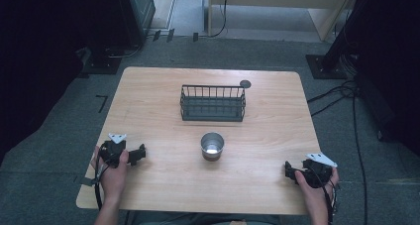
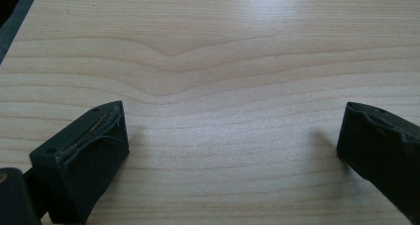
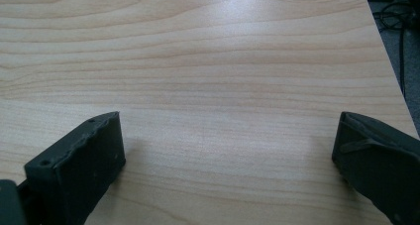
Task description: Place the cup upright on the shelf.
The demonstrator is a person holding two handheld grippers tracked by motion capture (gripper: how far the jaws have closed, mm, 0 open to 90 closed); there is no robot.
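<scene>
Both grippers rest low on the table (image 1: 148, 86), jaws wide apart, nothing between | left gripper (image 1: 140, 153) lower left; right gripper (image 1: 288, 171) lower right | metal cup (image 1: 212, 145) upright at centre; wire basket (image 1: 213, 103) just above | we judge this a ready stance.

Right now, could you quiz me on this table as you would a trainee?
1. True or false: the metal cup stands inside the wire basket.
2. Which is nearer the person, cup or basket?
3. How do the jaws of the left gripper and right gripper stand?

Key: 1. False; it stands on the table, in front of the basket. 2. The cup. 3. Both wide open, nothing between them.
</scene>
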